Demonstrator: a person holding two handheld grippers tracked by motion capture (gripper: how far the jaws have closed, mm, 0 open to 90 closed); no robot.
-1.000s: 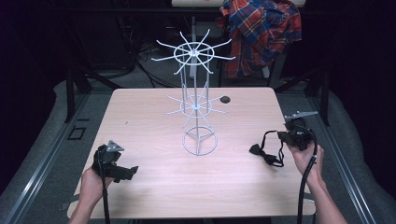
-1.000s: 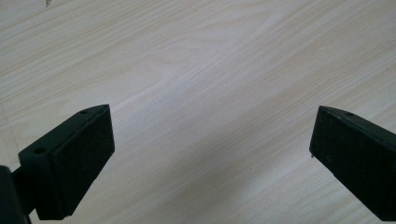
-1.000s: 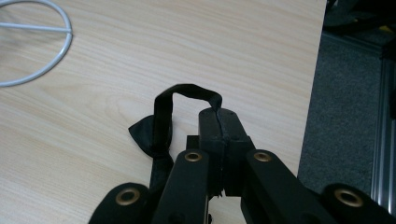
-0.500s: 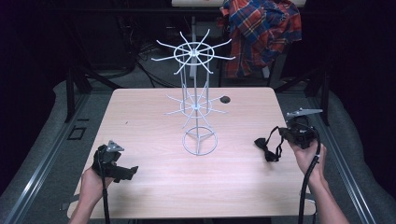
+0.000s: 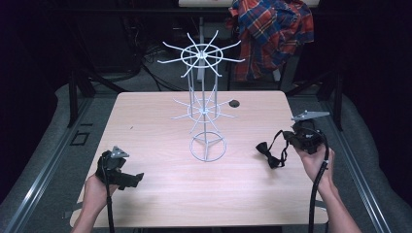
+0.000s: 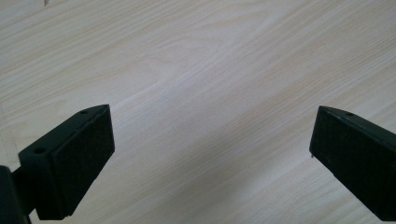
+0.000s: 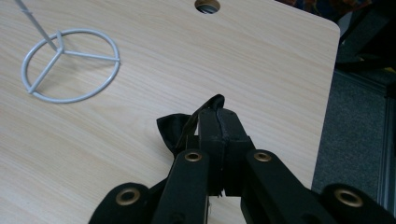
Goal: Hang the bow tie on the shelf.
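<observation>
Bow tie (image 5: pixel 270 156) dangles by its strap from shut right claw (image 7: pixel 219 122) near desk's right edge; thin grip may slip. Left claw (image 6: pixel 210 154) wide, empty.

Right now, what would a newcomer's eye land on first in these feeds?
The tall white wire rack at the middle of the table, its hook arms bare. Then the black bow tie to its right, its strap pinched in the shut right gripper. The left gripper sits open near the front left.
</observation>
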